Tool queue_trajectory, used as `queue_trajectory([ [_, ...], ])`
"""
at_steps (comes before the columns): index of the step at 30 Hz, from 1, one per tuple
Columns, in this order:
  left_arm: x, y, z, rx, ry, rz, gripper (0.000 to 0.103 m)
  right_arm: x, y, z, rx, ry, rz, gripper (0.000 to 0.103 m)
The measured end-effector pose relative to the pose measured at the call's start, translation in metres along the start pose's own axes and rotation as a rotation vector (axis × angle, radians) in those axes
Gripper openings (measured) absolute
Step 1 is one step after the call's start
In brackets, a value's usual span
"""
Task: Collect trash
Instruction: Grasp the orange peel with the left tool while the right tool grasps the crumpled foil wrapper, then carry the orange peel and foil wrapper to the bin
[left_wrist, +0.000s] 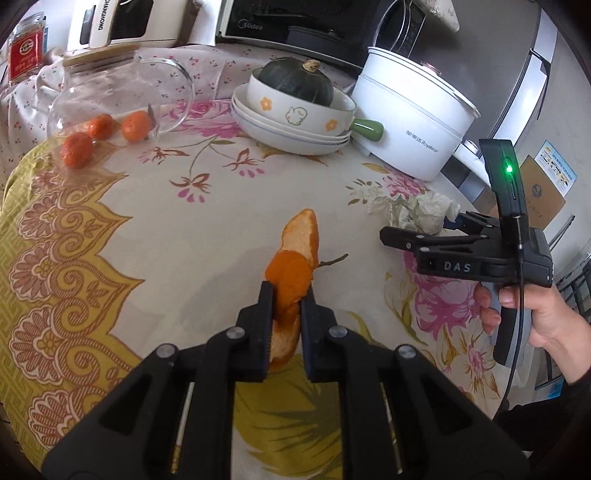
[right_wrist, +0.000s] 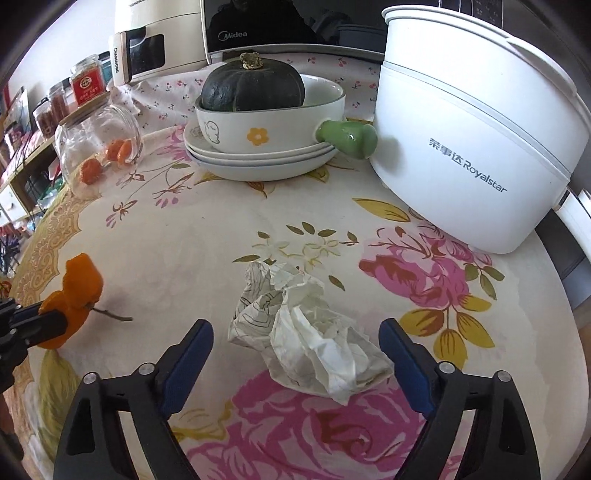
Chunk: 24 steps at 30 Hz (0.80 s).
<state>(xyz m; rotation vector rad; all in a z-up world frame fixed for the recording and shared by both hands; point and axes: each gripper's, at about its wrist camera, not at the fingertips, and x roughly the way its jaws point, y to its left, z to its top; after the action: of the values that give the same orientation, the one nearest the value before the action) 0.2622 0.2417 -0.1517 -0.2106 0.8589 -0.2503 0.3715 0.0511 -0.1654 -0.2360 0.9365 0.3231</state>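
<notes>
Left gripper (left_wrist: 288, 295) has its jaws clamped on the orange peel (left_wrist: 295, 254), held just above the floral desk (left_wrist: 184, 229). Right gripper (right_wrist: 295, 350) hangs with jaws apart, straddling the crumpled tissue (right_wrist: 306, 332) lying on the cloth.

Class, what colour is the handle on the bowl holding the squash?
Green; the handle shows best in the right wrist view.

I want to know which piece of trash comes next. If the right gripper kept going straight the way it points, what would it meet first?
Most likely the crumpled tissue, which lies on the tablecloth between the open fingers of the right gripper. Nothing else sits in that line, though exact depth is hard to judge.
</notes>
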Motion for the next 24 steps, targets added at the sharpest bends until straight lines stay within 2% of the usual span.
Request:
queue_trajectory([
  [1,-0.002,0.000,-0.002,-0.003,0.002,0.006,0.015,0.001,0.000,0.000,0.003,0.004,-0.003,0.072],
  [5,-0.009,-0.002,-0.009,-0.014,0.018,0.024,0.015,-0.010,-0.003,-0.003,0.015,-0.006,0.001,0.064],
  [10,-0.024,-0.016,-0.015,-0.013,0.018,0.019,0.015,-0.039,-0.012,-0.012,0.005,-0.012,-0.014,0.063],
  [16,-0.052,-0.038,-0.016,-0.008,0.011,0.008,0.015,-0.093,-0.030,-0.027,0.015,-0.043,-0.016,0.063],
  [24,-0.084,-0.086,-0.018,0.059,0.001,0.008,0.015,-0.159,-0.052,-0.057,0.022,-0.081,-0.017,0.063],
])
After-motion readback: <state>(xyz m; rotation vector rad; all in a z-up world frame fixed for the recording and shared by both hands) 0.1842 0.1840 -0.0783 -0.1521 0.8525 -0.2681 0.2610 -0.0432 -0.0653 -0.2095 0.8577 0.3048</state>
